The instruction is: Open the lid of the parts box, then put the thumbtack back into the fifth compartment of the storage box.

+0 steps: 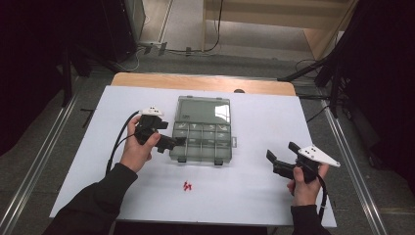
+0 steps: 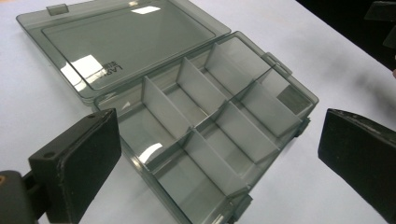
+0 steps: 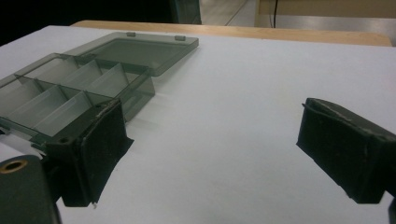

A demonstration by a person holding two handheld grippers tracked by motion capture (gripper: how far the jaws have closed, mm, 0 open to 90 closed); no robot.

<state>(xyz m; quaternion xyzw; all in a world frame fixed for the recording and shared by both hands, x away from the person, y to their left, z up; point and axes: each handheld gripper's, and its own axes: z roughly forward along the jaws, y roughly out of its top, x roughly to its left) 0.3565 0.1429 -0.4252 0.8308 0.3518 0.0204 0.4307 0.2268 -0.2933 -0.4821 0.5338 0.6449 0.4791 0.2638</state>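
Note:
A smoky clear compartment box [image 1: 201,139] lies open on the white table top [image 1: 254,191], its lid [image 1: 203,109] flat behind it. Its compartments [image 2: 205,116] look bare. My left gripper [image 1: 173,142] is at the box's left side, jaws wide open and nothing between the pads; in the left gripper view the left gripper [image 2: 217,163] frames the tray. My right gripper [image 1: 280,151] hovers over the bare table to the right of the box, open and holding nothing. In the right gripper view the right gripper [image 3: 219,151] faces the box [image 3: 70,88] at the left. Small red pieces [image 1: 187,186] lie in front of the box.
A wooden strip [image 1: 195,81] runs along the table's far edge. Metal rails [image 1: 44,161] flank the table on the floor, with dark stands [image 1: 313,68] and cables [image 1: 205,49] behind. Each gripper's cable [image 1: 117,142] trails toward the person.

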